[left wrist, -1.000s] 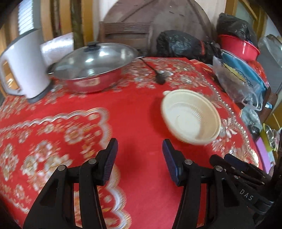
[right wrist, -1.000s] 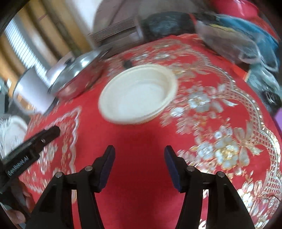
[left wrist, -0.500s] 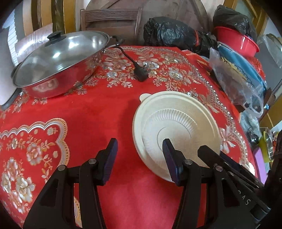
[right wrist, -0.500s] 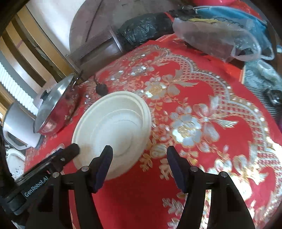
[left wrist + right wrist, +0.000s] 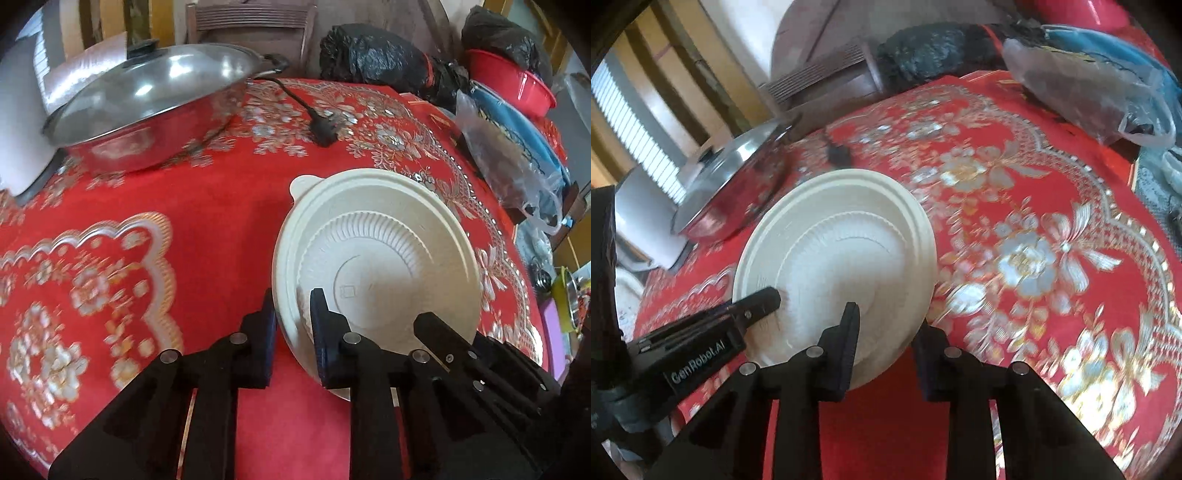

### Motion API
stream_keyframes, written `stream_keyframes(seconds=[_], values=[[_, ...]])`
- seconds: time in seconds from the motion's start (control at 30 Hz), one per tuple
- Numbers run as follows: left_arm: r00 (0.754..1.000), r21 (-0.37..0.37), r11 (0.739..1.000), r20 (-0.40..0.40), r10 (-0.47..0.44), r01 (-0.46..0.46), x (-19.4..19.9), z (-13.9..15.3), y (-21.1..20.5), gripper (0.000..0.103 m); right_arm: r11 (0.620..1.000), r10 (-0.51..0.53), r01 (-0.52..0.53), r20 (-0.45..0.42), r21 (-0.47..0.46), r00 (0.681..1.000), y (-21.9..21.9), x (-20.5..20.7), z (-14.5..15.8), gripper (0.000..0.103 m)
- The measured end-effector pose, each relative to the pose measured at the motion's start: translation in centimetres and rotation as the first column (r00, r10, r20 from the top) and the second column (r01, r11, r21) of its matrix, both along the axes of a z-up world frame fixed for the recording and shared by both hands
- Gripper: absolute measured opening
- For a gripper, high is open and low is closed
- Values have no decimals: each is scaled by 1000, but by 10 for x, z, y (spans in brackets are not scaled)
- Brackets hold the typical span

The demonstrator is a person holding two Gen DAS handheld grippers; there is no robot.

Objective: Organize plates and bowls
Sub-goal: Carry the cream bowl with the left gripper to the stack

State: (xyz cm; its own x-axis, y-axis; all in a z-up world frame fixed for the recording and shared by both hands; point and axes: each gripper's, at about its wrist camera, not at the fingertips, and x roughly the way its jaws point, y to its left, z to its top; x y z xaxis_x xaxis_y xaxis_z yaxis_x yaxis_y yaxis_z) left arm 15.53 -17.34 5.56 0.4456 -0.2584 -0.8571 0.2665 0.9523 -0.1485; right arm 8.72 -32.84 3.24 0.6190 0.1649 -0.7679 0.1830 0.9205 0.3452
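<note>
Both tongs, left gripper (image 5: 291, 325) and right gripper (image 5: 886, 332), are clamped on the cream round plastic bowl's (image 5: 376, 254) six-o'clock rim; lifting and stacking are judged undone.

bare cloth (image 5: 207, 206) left — wok (image 5: 147, 107) behind

I see a lidded steel pan (image 5: 147, 107) at upper left on the red-clothed counter (image 5: 184, 229). A black plug (image 5: 325, 127) lies near top centre; black bags (image 5: 380, 61) sit behind.
</note>
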Motion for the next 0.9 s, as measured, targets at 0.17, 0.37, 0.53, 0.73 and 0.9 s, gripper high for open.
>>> stream_keyframes(seconds=[0.17, 0.37, 0.53, 0.73, 0.9], values=[[999, 11, 999, 14, 40, -41, -26, 6, 42, 17, 996, 90, -91, 9, 12, 996, 35, -19, 7, 27], [989, 22, 989, 3, 148, -148, -62, 6, 120, 17, 975, 222, -221, 20, -16, 975, 96, -37, 17, 27], [970, 23, 970, 11, 241, -242, -94, 7, 183, 17, 935, 354, -354, 14, -12, 935, 154, -48, 16, 27], [941, 23, 941, 23, 338, -338, -134, 5, 245, 17, 879, 476, -476, -1, -7, 880, 218, -61, 9, 29], [912, 5, 912, 30, 409, -410, -162, 7, 291, 18, 825, 566, -566, -4, 0, 825, 265, -73, 8, 30]])
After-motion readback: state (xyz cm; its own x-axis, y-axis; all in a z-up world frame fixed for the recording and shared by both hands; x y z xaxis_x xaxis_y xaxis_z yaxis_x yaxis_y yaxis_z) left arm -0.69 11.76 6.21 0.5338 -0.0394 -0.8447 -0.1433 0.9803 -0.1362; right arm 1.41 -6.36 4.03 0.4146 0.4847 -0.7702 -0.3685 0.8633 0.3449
